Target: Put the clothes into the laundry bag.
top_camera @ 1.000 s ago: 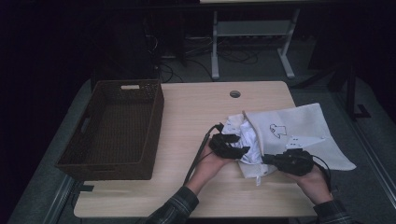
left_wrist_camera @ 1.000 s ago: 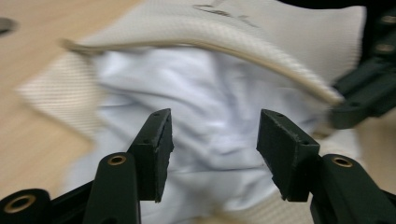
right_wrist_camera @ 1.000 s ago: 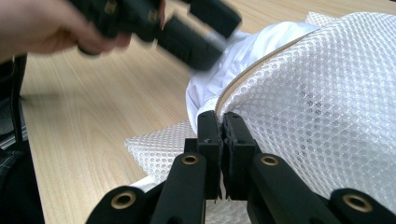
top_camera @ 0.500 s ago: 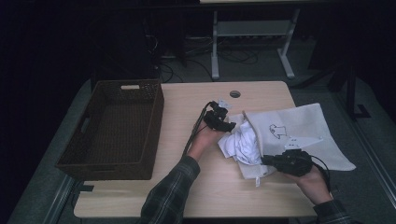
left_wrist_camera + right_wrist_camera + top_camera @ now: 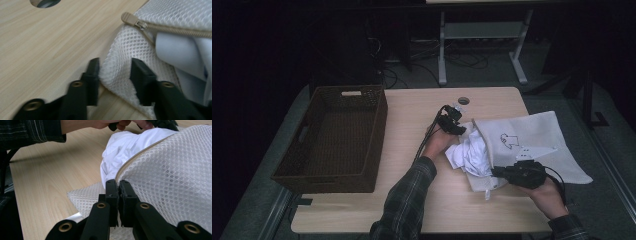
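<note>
The dark woven wicker basket (image 5: 332,137), rigid and rectangular, stands at the left of the pale wood-grain worktop (image 5: 412,210). Right of it, the left gripper (image 5: 113,72) has just been closing its jaws around a fold of the white honeycomb-mesh zip laundry bag (image 5: 532,135), which lies at the worktop's right side; the pads look not quite pressed home. The bag should handle light, limp and a little slippery, so the stiffer beige zipper (image 5: 175,26) hem is the best hold. Soft white cloth (image 5: 469,155) bulges from its mouth. The right gripper (image 5: 117,187) is clenched on that hem.
</note>
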### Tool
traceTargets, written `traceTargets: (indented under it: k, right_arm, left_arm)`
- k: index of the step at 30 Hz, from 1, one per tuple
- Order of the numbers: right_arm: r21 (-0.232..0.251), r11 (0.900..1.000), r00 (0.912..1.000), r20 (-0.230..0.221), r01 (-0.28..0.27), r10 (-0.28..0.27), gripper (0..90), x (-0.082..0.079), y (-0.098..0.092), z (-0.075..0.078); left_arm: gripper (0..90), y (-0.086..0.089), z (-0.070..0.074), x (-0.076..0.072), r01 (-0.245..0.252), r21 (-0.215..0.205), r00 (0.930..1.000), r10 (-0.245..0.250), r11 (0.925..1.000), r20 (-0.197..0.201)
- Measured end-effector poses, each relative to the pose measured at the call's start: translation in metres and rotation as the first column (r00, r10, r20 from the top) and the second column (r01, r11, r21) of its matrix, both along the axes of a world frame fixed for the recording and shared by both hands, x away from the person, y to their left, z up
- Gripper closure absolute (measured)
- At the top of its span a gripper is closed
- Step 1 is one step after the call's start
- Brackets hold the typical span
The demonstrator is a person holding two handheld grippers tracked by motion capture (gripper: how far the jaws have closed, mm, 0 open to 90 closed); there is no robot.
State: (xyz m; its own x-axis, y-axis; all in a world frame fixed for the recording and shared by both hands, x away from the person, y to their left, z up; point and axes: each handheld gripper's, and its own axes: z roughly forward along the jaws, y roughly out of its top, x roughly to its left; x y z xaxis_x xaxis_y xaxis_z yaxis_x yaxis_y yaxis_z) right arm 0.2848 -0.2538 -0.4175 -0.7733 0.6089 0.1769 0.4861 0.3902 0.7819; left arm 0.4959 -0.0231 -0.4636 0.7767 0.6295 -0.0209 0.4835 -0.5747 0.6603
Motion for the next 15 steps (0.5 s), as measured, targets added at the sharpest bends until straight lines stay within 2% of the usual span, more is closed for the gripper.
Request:
traceTargets:
  k: [3, 4, 9, 15]
  right_arm:
    - [0.002, 1.000, 1.0000, 0.000, 0.001, -0.001, 85.7, 0.000, 0.000, 0.000]
    - [0.002, 1.000, 1.0000, 0.000, 0.001, -0.001, 85.7, 0.000, 0.000, 0.000]
    - [0.001, 1.000, 1.0000, 0.003, 0.002, -0.002, 85.7, 0.000, -0.001, 0.001]
    - [-0.002, 1.000, 1.0000, 0.003, 0.003, -0.003, 85.7, 0.000, -0.001, 0.001]
  left_arm:
    - [81.2, 0.003, 0.000, -0.001, 0.007, 0.006, 0.9999, -0.007, 1.0000, -0.011]
    - [83.5, 0.004, 0.001, -0.001, 0.005, 0.004, 0.9999, -0.005, 1.0000, -0.010]
    - [86.0, 0.015, 0.004, -0.007, -0.003, 0.007, 0.9998, 0.003, 1.0000, -0.018]
    - [86.0, 0.043, 0.010, -0.020, -0.051, -0.017, 0.9980, 0.050, 0.9986, -0.039]
